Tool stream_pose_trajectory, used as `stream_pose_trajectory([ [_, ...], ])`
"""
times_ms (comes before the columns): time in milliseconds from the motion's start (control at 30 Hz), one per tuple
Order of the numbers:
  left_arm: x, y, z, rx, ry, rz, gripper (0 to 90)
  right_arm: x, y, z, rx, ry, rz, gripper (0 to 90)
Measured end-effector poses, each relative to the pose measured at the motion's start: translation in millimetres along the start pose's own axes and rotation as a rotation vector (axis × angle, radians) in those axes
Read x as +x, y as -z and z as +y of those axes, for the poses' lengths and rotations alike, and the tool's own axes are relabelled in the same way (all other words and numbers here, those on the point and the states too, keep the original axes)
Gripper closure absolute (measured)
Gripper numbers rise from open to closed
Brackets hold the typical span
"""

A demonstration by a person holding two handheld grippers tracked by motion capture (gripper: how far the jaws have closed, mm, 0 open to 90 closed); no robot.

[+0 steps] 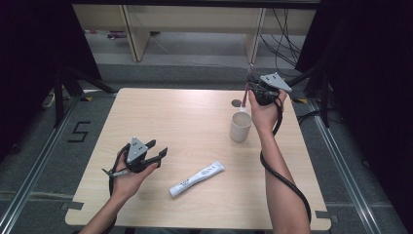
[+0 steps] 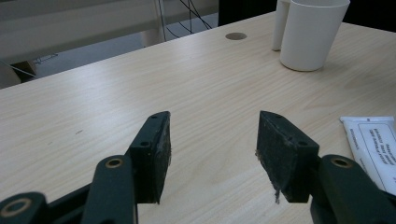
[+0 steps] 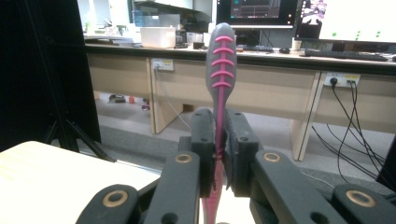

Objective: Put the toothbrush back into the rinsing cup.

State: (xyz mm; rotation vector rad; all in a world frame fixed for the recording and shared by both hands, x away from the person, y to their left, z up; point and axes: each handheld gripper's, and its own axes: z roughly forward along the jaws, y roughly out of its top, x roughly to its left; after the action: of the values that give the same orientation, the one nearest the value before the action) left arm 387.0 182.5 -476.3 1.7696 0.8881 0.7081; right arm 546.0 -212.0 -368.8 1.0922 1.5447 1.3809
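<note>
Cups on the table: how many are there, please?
1. A white cup stands on the table near its far right part, just below the right gripper. In the left gripper view something white stands behind it, partly hidden; I cannot tell what.

Bench [image 1: 195, 117]: cup [image 1: 240, 126] stands upright on the right half, toward the far side, just before a round hole [image 1: 236, 103] in the benchtop. Tube [image 1: 197, 179] lies flat on the near half, right of centre, slanted, its near end pointing left; well apart from the cup, nearer the person. Left tongs [image 1: 158, 151] sit over the near left part of the bench, left of the tube, their open end facing right and away toward the cup. Right tongs [image 1: 253, 80] sit over the far right edge, behind and above the cup, with a toothbrush [image 3: 219, 84] upright between them. Floor and desks lie beyond the far edge.
</note>
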Motion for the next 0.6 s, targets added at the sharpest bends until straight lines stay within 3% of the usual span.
stream_pose_trajectory([
  [300, 0.1, -0.1, -1.3, 0.003, -0.001, -0.003, 44.6, 0.2, -2.4, -8.6, 0.027, -0.016, -0.013, 83.9],
  [433, 0.1, -0.3, -1.6, 0.003, 0.001, -0.003, 44.6, -0.5, -2.6, -11.1, 0.023, 0.008, -0.013, 83.9],
  [600, -0.2, -1.7, -1.8, -0.006, -0.001, -0.009, 44.6, 1.8, -3.3, -14.8, 0.035, -0.002, -0.018, 83.9],
])
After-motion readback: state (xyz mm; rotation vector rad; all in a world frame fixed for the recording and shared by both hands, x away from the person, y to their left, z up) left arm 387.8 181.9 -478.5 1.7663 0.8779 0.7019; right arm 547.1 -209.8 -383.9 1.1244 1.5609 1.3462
